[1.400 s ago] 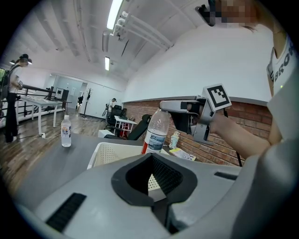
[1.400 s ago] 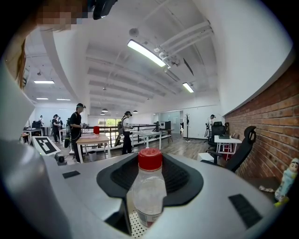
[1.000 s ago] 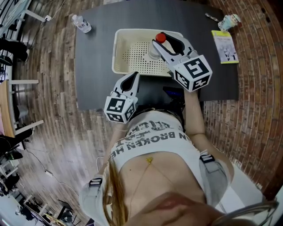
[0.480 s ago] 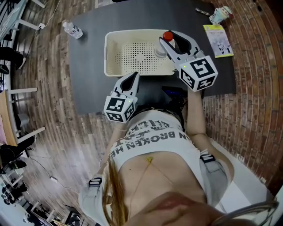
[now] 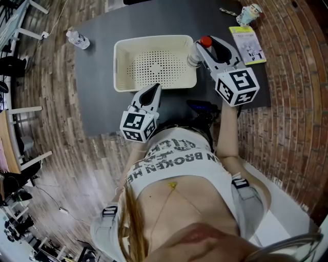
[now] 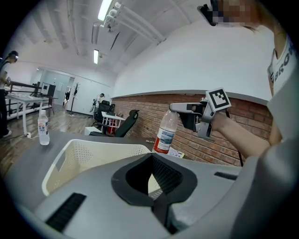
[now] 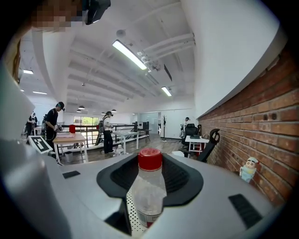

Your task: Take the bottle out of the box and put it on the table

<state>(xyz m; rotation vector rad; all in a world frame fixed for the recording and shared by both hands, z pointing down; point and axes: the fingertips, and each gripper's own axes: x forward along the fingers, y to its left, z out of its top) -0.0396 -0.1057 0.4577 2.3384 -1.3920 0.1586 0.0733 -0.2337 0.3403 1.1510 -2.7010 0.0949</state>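
The right gripper (image 5: 205, 47) sits in the upper right of the head view, and its jaws stand wide, closed on the bottle (image 5: 195, 57). The right gripper view shows this best. The bottle (image 7: 148, 191) stands upright in the middle of the frame between the two black pads, which press on its clear neck and shoulder. Its red cap (image 7: 150, 159) rises just above them.

In the head view the bottle hangs at the right rim of the cream perforated box (image 5: 119, 66), which rests on the dark table (image 5: 97, 102). From the left gripper view the bottle (image 6: 166, 133) is in the air right of centre, beyond the box (image 6: 56, 163). The right gripper (image 6: 178, 108) holds it near the top.

The left gripper (image 5: 152, 91) is lower in the head view, just below the box's near rim. In its own view its jaws (image 6: 152, 179) are drawn narrow, tips meeting, with nothing between them.

A second bottle (image 5: 78, 39) lies on the table at the upper left. A booklet (image 5: 246, 45) and a small figure (image 5: 248, 13) lie at the upper right.
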